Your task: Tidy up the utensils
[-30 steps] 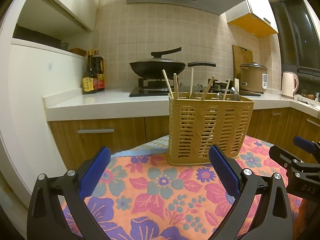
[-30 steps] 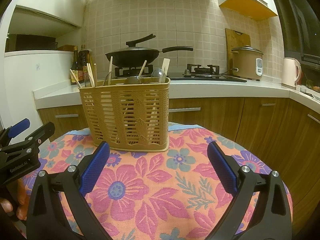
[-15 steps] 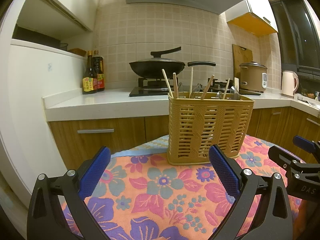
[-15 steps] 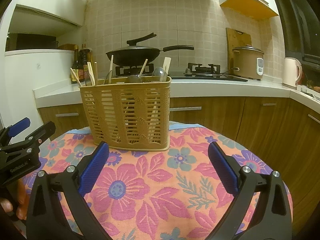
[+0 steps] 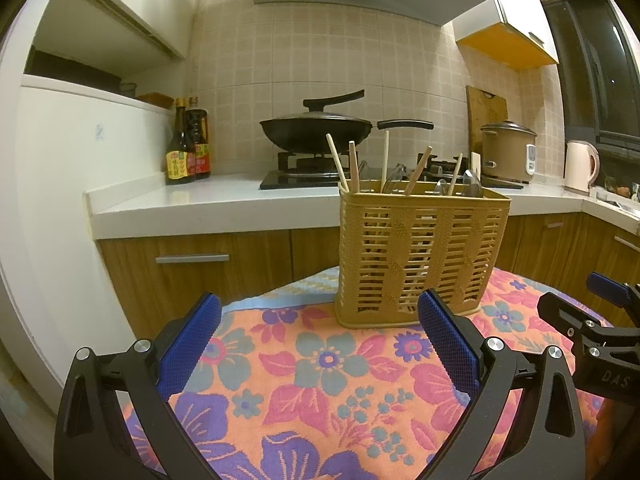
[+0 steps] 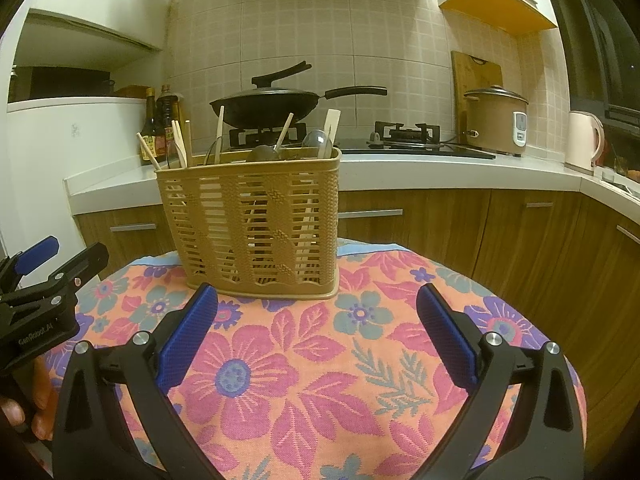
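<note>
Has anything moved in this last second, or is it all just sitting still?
Almost nothing. The right tool crept slightly toward the basket, which now looks a touch nearer. The left tool held its place. Both stayed open and empty; basket and utensils unmoved.

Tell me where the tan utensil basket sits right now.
The tan slotted plastic utensil basket stands upright at the far edge of the floral tablecloth, ahead of both open grippers, before the kitchen counter.

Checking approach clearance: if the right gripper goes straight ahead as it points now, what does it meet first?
Probably the utensil basket: it stands on the floral cloth ahead of the open right gripper, slightly left of centre. Depth is unclear.
</note>
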The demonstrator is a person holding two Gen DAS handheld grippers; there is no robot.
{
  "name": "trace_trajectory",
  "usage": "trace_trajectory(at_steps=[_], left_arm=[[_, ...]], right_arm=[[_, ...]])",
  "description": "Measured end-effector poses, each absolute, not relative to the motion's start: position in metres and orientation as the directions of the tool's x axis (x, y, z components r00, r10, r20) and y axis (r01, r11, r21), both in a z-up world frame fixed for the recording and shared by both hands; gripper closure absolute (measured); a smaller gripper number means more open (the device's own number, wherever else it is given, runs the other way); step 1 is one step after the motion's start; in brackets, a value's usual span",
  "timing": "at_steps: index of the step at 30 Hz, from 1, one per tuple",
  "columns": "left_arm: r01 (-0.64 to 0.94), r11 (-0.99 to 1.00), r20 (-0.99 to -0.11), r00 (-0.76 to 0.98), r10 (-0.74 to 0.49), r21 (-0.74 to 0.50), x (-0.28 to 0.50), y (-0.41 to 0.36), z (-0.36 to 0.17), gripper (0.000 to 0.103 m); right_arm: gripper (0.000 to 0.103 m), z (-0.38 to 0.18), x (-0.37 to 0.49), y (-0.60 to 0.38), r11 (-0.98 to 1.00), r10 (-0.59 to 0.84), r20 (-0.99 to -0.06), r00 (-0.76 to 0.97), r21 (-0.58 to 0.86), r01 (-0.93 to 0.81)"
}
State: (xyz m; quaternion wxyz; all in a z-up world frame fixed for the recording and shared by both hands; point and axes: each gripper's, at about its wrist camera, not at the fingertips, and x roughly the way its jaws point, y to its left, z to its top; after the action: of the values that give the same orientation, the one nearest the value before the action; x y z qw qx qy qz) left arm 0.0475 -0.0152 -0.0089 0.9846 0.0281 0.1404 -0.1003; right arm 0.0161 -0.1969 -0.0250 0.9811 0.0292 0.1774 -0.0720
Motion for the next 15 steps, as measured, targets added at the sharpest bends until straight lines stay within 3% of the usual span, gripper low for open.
trace_trajectory(at_steps=[4,15], left_arm=[[0.18,0.983,-0.238,0.957,-0.167,0.033,0.0409,-0.0117,-0.0053,0.008],[0.18,0.982,-0.227,0.96,-0.164,0.052,0.0398,-0.0141,-0.0043,0.008]], right_arm=[[0.008,-0.0251,0.016,-0.1962,0.988,-0.131,-0.353,0.927,0.031,0.151],[0.008,-0.0255,0.0165,-0.1968,0.989,-0.127,-0.354,0.926,0.029,0.147]])
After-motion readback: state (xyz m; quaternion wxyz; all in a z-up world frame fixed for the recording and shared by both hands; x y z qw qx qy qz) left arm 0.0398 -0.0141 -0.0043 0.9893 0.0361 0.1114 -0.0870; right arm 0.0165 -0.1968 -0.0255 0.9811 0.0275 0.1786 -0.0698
